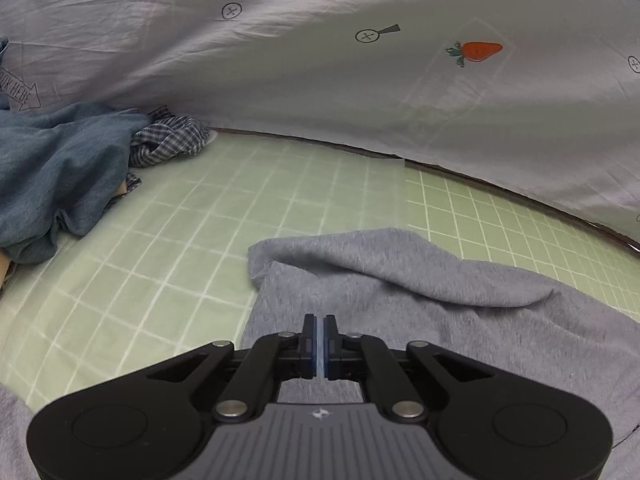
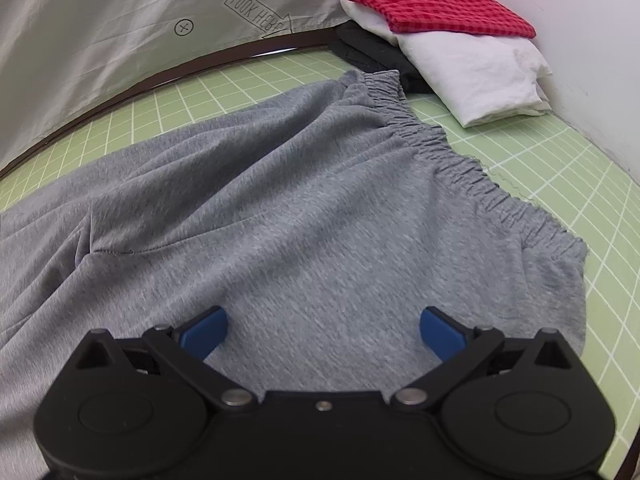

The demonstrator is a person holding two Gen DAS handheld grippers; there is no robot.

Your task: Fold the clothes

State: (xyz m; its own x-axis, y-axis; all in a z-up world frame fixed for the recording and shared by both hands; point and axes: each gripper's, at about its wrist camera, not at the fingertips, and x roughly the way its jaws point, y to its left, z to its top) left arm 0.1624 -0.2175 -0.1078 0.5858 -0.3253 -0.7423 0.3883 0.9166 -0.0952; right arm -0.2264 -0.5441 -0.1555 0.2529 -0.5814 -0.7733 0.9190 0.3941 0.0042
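Grey shorts (image 2: 304,200) lie spread on the green grid mat (image 2: 560,184), their elastic waistband (image 2: 452,152) toward the right. In the left wrist view a leg of the same grey shorts (image 1: 420,300) lies rumpled, with one hem folded over. My left gripper (image 1: 319,320) sits low on this cloth with its jaws pressed together, and a thin pale strip of fabric shows between the blue pads. My right gripper (image 2: 323,326) hovers over the shorts' middle below the waistband. Its blue pads (image 2: 206,330) stand wide apart with only flat cloth beneath them.
A folded stack lies at the mat's far right corner: a red checked cloth (image 2: 436,0) on a white one (image 2: 480,76), over a dark item (image 2: 372,56). At far left lie a crumpled blue garment (image 1: 56,168) and a checked one (image 1: 168,140). A pale printed sheet (image 1: 320,60) hangs behind.
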